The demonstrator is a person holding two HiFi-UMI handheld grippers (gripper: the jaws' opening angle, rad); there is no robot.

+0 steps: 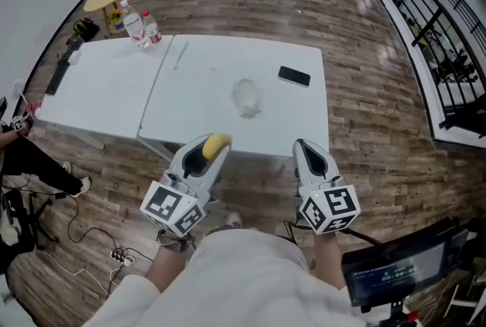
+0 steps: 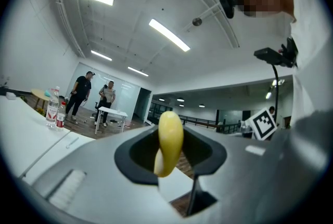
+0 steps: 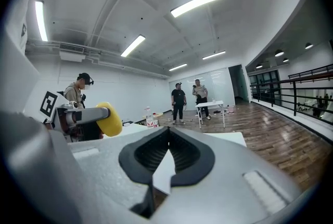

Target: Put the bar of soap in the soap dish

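Soap bar (image 2: 169, 140) sat gripped by left gripper (image 1: 209, 152), right gripper (image 3: 167, 141) closed and empty; only head view showed clear soap dish (image 1: 247, 96) at middle of table (image 1: 197, 83).

- We see bright, even light from ceiling strip lamps (image 2: 169, 35) above and ahead of the left gripper (image 1: 213, 148).
- Shadows on the table (image 1: 228, 90) beyond it are faint.
- Both gripper views bend outward, with dark corners.
- The bar of soap (image 2: 169, 137) between its jaws looks soft.
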